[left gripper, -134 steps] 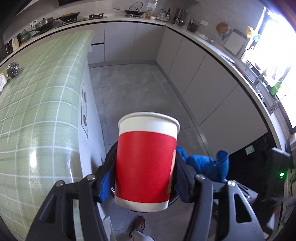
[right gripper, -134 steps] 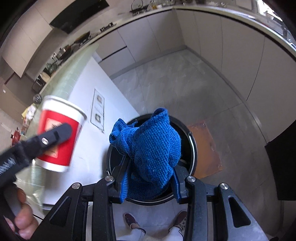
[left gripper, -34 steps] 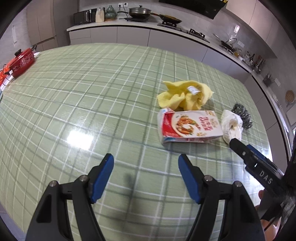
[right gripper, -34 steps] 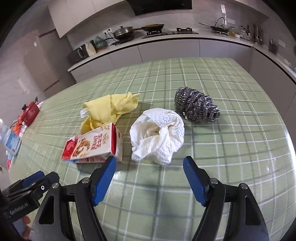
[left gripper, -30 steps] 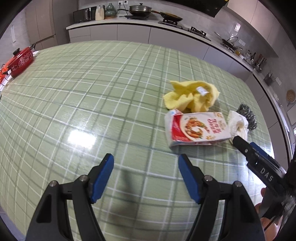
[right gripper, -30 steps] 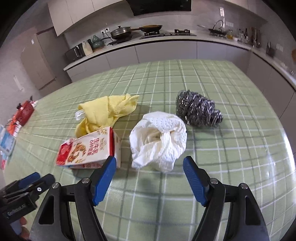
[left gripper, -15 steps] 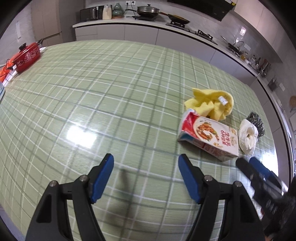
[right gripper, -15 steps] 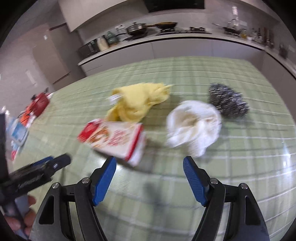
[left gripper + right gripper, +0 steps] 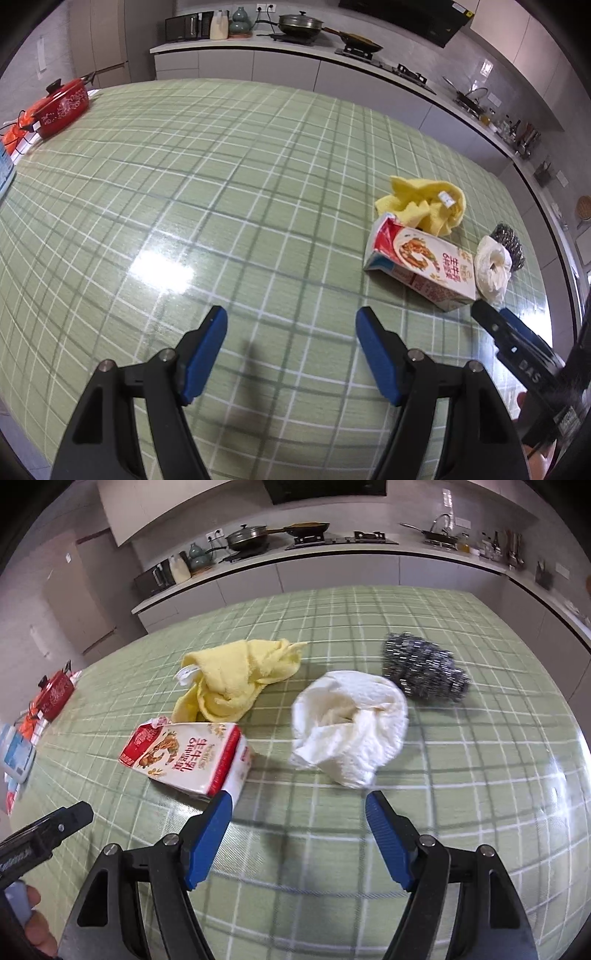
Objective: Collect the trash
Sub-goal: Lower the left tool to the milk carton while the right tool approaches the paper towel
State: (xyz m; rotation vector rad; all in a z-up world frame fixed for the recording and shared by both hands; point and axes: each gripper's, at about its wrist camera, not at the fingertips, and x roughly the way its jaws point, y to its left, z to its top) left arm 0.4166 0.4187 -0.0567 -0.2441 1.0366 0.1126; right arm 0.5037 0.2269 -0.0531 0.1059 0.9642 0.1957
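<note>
Both claws hang over the green checked tabletop point(image 9: 229, 177) with their blue-padded jaws apart and nothing between them. The right claw point(image 9: 298, 805) points at the trash cluster: the crumpled white paper towel point(image 9: 349, 725) lies just ahead of its right pad, and the red-and-white milk carton lying on its side point(image 9: 188, 757) has its near end at the tip of the left pad; whether they touch is unclear. Behind these sit a bunched yellow cloth point(image 9: 236, 679), touching the carton's far side, and a steel wool scourer point(image 9: 424, 670) right behind the towel. The left claw point(image 9: 291, 321) is over bare tabletop, with the same carton point(image 9: 421, 267), cloth point(image 9: 424, 205), towel point(image 9: 491, 266) and scourer point(image 9: 509, 240) off to its right, well clear of its pads. Its view alone shows the wide open stretch of tabletop on the left and the red lidded pot point(image 9: 62, 107) at the far left corner; the right claw's view alone shows the towel's hollow middle and the carton's printed face close up. The tabletop's right edge runs just beyond the scourer, with grey cabinets past it.
</note>
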